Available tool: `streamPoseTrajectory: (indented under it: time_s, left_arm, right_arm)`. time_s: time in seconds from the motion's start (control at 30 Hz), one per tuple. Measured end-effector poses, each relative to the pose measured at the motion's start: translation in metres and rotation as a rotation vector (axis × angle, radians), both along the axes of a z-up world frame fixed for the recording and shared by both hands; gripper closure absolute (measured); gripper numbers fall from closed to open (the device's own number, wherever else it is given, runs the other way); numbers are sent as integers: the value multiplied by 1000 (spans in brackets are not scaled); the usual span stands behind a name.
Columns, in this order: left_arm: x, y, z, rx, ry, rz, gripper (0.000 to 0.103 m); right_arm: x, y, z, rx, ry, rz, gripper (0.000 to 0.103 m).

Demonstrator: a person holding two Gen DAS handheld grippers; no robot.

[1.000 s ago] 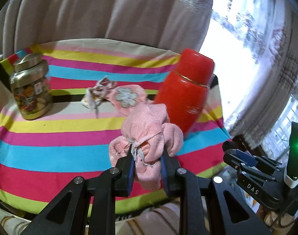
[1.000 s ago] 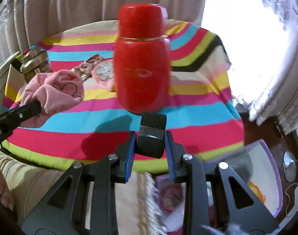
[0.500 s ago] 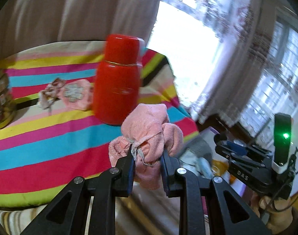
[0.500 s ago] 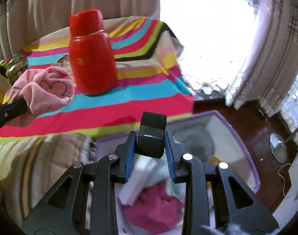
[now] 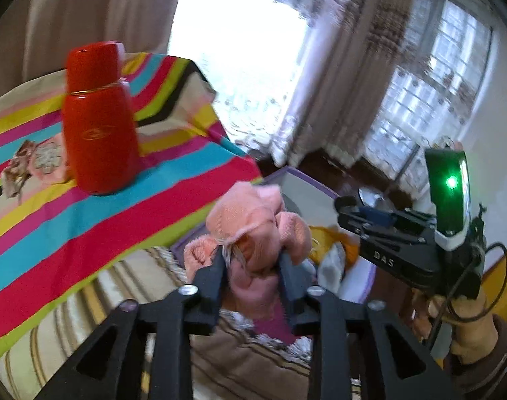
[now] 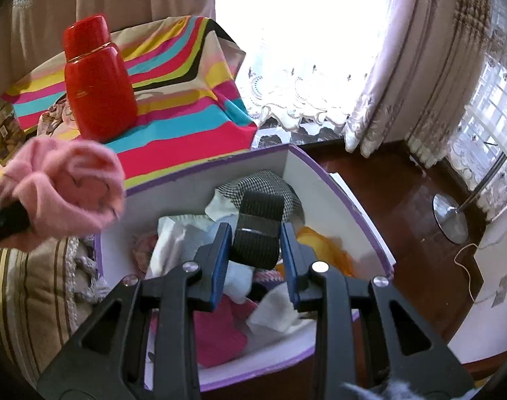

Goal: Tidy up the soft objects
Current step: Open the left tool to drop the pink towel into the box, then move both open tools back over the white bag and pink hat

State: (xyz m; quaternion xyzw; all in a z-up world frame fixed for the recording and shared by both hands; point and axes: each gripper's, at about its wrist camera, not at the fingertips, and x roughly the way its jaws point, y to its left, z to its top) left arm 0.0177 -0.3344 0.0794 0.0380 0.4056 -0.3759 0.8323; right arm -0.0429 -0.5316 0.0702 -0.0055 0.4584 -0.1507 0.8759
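My left gripper (image 5: 251,256) holds a bunched pink sock (image 5: 253,226) just over the near rim of a white box with a purple rim (image 5: 303,180). Its jaws are opening, and the pads still touch the cloth. In the right wrist view the same pink sock (image 6: 66,183) hangs at the left. My right gripper (image 6: 257,230) carries a rolled black ribbed sock (image 6: 258,226) above the middle of the box (image 6: 337,193). Its jaws are opening too, with the roll still pinched between the blue pads. Several soft items fill the box.
A red flask (image 5: 100,126) stands on the striped tablecloth (image 5: 86,220), with a pink flower cloth (image 5: 46,156) behind it. A jar (image 6: 0,133) sits at the far left. A striped cushion (image 6: 26,293) lies beside the box. A lamp base (image 6: 450,216) stands on the wooden floor.
Both grippers swung right, off the striped table to above the box, each carrying its sock. Both pairs of jaws stand a little wider than before.
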Motion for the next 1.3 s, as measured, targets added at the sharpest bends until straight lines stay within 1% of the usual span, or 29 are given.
streamPoseTrajectory:
  time_s: [0.03, 0.07, 0.1, 0.13, 0.3, 0.53, 0.63, 0.77, 0.97, 1.03, 1.07, 1.3]
  left_arm:
    - [-2, -2, 0, 9, -3, -5, 57]
    - [-3, -4, 0, 15, -8, -3, 51]
    - [-3, -4, 0, 17, -9, 2, 48]
    - [-3, -3, 1, 16, -7, 10, 47]
    - [7, 12, -2, 49, 14, 90, 47]
    - [30, 45, -5, 83, 2, 214, 47]
    - [45, 62, -8, 94, -4, 259, 47]
    - [65, 84, -12, 109, -3, 315, 47]
    - [93, 116, -16, 120, 4, 381, 47]
    - [104, 130, -19, 122, 14, 413, 47]
    - [109, 136, -21, 122, 19, 427, 47]
    - [146, 186, -27, 137, 43, 527, 47]
  right_arm:
    - [-1, -1, 0, 1, 5, -2, 51]
    - [-2, -1, -1, 1, 7, -4, 30]
    - [-3, -1, -1, 1, 3, -6, 23]
    - [-4, 0, 0, 0, -7, -9, 20]
    - [0, 13, 0, 19, -16, 22, 20]
    - [17, 58, -4, 45, -15, 120, 20]
    - [30, 83, -5, 48, -11, 176, 20]
    - [45, 110, -7, 48, -11, 221, 20]
    - [76, 140, -10, 53, 0, 269, 20]
    - [91, 154, -10, 66, 0, 291, 20]
    - [91, 154, -10, 66, 0, 291, 20]
    - [130, 195, -14, 82, 2, 372, 20]
